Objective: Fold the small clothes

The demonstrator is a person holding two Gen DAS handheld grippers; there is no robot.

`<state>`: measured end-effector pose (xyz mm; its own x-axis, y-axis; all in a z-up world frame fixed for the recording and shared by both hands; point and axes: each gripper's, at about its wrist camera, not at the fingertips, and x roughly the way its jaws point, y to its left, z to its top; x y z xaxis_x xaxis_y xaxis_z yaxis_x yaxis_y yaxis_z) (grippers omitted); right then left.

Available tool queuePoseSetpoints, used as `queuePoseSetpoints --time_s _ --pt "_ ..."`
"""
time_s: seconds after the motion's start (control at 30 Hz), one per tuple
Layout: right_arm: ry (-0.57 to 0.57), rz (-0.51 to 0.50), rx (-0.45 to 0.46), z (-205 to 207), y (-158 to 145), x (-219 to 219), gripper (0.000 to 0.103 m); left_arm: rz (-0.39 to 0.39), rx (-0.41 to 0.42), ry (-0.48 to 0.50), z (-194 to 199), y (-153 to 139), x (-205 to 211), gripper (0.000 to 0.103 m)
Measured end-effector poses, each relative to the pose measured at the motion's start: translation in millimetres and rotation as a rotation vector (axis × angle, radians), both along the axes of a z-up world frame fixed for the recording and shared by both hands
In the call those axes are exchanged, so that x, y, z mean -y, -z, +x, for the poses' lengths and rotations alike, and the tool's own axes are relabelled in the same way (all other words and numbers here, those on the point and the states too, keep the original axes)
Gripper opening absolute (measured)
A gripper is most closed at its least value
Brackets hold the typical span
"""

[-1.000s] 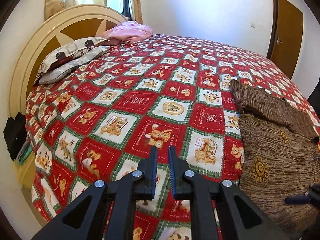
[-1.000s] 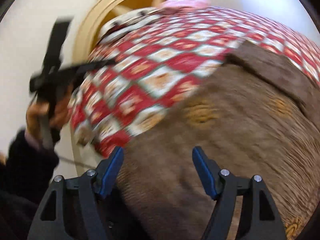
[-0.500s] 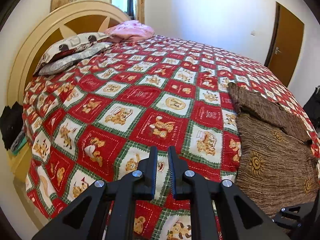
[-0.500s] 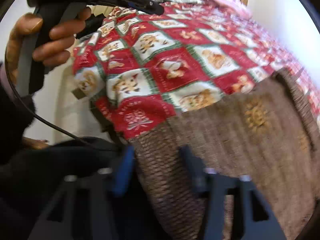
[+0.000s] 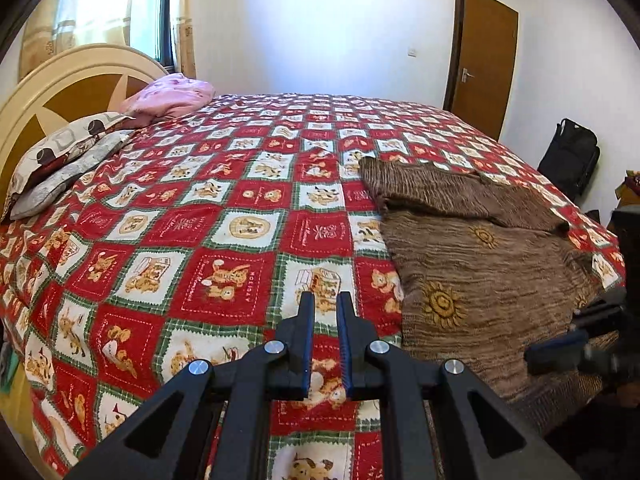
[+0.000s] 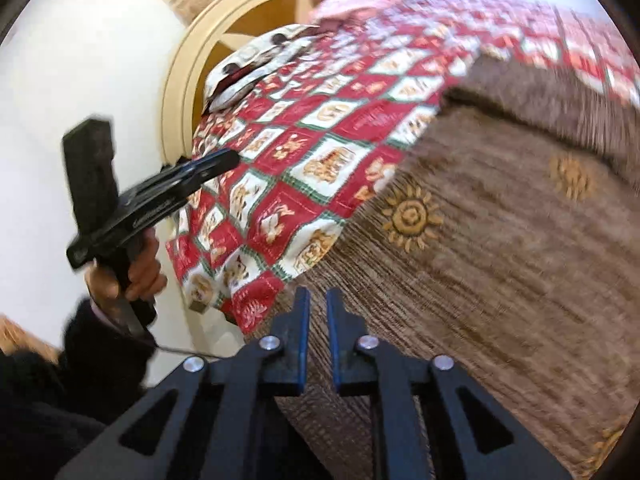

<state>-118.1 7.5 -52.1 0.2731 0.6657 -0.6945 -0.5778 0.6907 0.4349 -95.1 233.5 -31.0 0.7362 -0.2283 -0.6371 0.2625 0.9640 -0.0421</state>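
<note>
A brown knit garment (image 5: 480,280) with yellow sun motifs lies flat on the right side of the bedspread (image 5: 200,240), its far part folded over as a band (image 5: 440,192). My left gripper (image 5: 325,300) hovers shut and empty over the bedspread, left of the garment; the right wrist view shows it (image 6: 216,164) held by a hand (image 6: 132,272). My right gripper (image 6: 318,296) is at the garment's (image 6: 500,260) near left corner. Its jaws are closing, with brown cloth filling the narrow gap. It appears blurred (image 5: 556,350) at the near hem.
Two pillows (image 5: 68,152) and a pink bundle (image 5: 168,94) lie by the cream headboard (image 5: 80,72). A brown door (image 5: 480,60) and a black bag (image 5: 568,156) stand beyond the bed's far right. The bed's near edge (image 6: 240,312) drops off beside the right gripper.
The right gripper's jaws went from wide apart to nearly together while it shifted along the garment's near hem. The left gripper stayed shut and swung right, bringing the garment further into view.
</note>
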Motion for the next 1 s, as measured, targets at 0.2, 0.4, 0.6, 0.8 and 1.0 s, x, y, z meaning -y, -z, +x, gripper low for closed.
queuePoseSetpoints --time_s 0.2,0.4,0.6,0.8,1.0 --pt "-0.188 -0.189 0.13 -33.0 14.9 -73.8 0.073 -0.036 -0.019 -0.103 -9.6 1.9 -18.2 0.011" --pt "-0.255 -0.331 0.203 -40.7 37.0 -102.8 0.05 -0.019 -0.004 -0.147 -17.2 4.2 -30.5 0.011" --pt "-0.309 -0.47 0.334 -59.5 46.3 -103.9 0.047 -0.017 0.005 -0.141 -17.4 3.5 -31.3 0.011" --pt "-0.299 -0.449 0.311 -52.2 45.6 -92.1 0.027 -0.012 0.006 -0.128 -16.9 5.0 -29.9 0.011" --pt "-0.121 -0.091 0.034 -5.8 21.8 -32.2 0.008 -0.002 0.022 -0.002 -17.2 5.7 -14.5 0.011"
